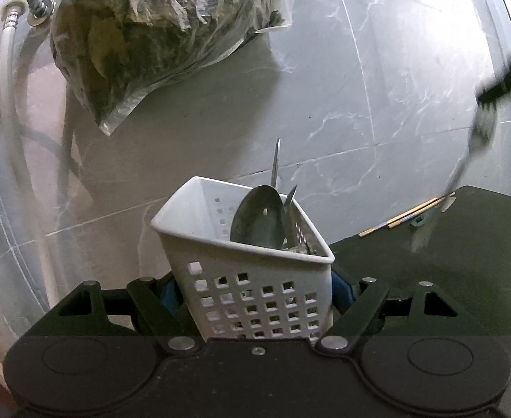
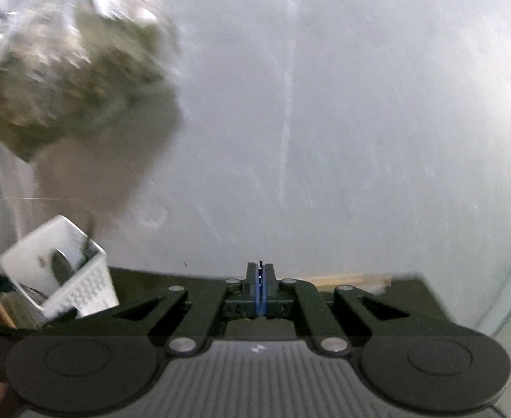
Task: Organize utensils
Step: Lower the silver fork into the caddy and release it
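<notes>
Left gripper [image 1: 253, 292] clamps basket [image 1: 241, 278] holding spoon [image 1: 258, 217]; right gripper [image 2: 261, 278] pinches a thin utensil [image 1: 464, 160]; chopsticks [image 1: 400, 217] remain, right.

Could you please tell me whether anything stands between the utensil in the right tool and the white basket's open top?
Nothing visible does. The thin metal utensil pinched in the right tool has open air toward the white perforated plastic basket. Inside, a large metal spoon leans at the right; the left is free.

Spoon [image 1: 258, 216] and handles crowding basket [image 1: 248, 278] mouth
</notes>
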